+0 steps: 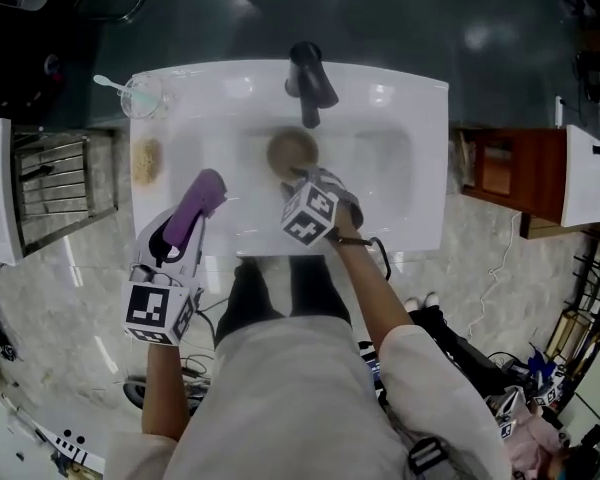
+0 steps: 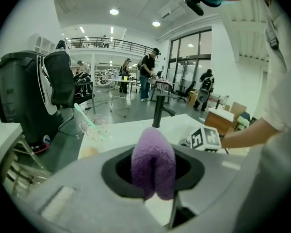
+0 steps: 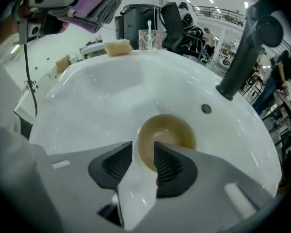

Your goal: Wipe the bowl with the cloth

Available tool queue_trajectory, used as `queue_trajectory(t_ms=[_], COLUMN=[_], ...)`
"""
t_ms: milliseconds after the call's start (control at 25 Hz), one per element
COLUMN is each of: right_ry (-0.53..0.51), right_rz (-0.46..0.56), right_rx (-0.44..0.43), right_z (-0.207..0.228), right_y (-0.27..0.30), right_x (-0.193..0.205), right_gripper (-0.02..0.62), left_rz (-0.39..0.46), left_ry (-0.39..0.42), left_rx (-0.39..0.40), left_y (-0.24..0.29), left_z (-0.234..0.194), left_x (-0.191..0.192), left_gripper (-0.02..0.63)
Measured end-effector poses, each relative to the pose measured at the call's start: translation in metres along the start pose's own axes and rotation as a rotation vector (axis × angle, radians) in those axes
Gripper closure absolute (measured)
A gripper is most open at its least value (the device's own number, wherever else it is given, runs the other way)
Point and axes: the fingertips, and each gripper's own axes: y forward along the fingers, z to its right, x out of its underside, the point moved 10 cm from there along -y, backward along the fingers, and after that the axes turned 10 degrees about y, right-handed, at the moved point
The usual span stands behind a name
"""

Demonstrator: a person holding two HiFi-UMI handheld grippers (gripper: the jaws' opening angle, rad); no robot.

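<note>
The bowl (image 1: pixel 293 151) sits in the middle of the white sink (image 1: pixel 400 168), just below the black tap (image 1: pixel 310 83). It is small, round and tan. It looks hard and smooth, so I think it could slip or slide on the shiny sink. It is probably light. The best place to grab it looks like the rim, the near edge.

The right gripper (image 3: pixel 143 161) hangs just over that near edge. Its jaws are wide apart and hold nothing. The rim of the bowl (image 3: pixel 166 140) shows right behind the gap.

The cloth (image 2: pixel 153 161) is purple and fluffy. It is soft and bends easily, so it can push into the round inside of the bowl. The left gripper (image 2: pixel 153 171) pinches it tight, folded, with the puffy end sticking out. In the head view it is at the lower left of the sink, apart from the bowl.

The bowl looks empty inside. I see no water in the sink. At the upper left of the sink stands a clear cup (image 1: pixel 143 96) with a pale green stick in it. Below it lies a yellowish lump (image 1: pixel 146 160), maybe a sponge.
</note>
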Motion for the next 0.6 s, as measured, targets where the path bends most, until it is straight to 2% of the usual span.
queue_trajectory(t_ms=[200,480,600], right_ry=[-0.076,-0.244,-0.26], right_rz=[-0.064,-0.166,-0.191], right_rx=[-0.03,0.027,0.029], right_z=[0.0,-0.003,-0.002], right_y=[0.022,0.045,0.053], right_x=[-0.004,-0.005,-0.004], right_gripper=[0.448,0.428,0.431], left_rz=[-0.019,-0.026,-0.026], left_ry=[-0.019,-0.036,-0.038], left_rx=[-0.001,-0.015,-0.012], left_y=[0.008,0.01,0.011], left_z=[-0.001,-0.007,-0.008], left_x=[0.008,0.013,0.014], left_gripper=[0.505,0.503,0.503])
